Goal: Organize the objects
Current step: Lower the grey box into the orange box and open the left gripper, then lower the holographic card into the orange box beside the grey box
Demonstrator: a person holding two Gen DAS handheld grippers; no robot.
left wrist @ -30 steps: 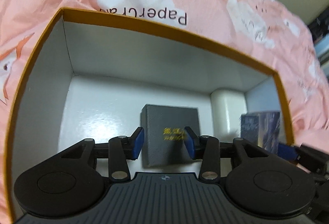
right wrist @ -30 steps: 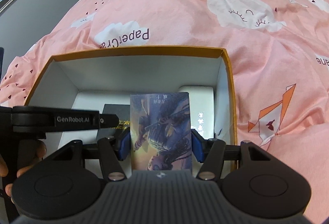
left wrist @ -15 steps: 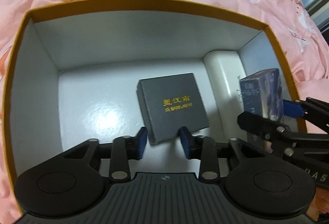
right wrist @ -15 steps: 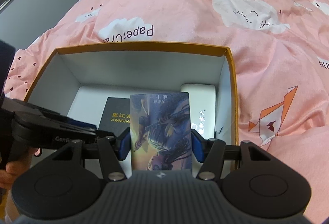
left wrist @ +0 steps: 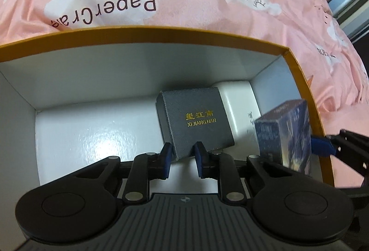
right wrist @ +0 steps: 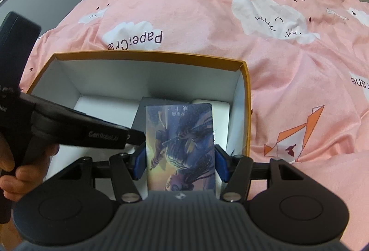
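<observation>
The left gripper (left wrist: 182,151) is closing on the near corner of the grey gift box (left wrist: 194,123), which lies inside the orange-rimmed carton (left wrist: 161,31) on the bed. The right gripper (right wrist: 181,159) clamps the illustrated card box (right wrist: 182,147) upright above the carton's right side.

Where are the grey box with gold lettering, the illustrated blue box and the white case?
grey box (left wrist: 198,117), left wrist view, lettered top face.
illustrated blue box (right wrist: 182,147), right wrist view, picture face.
white case (left wrist: 239,101), left wrist view, glossy top.
</observation>
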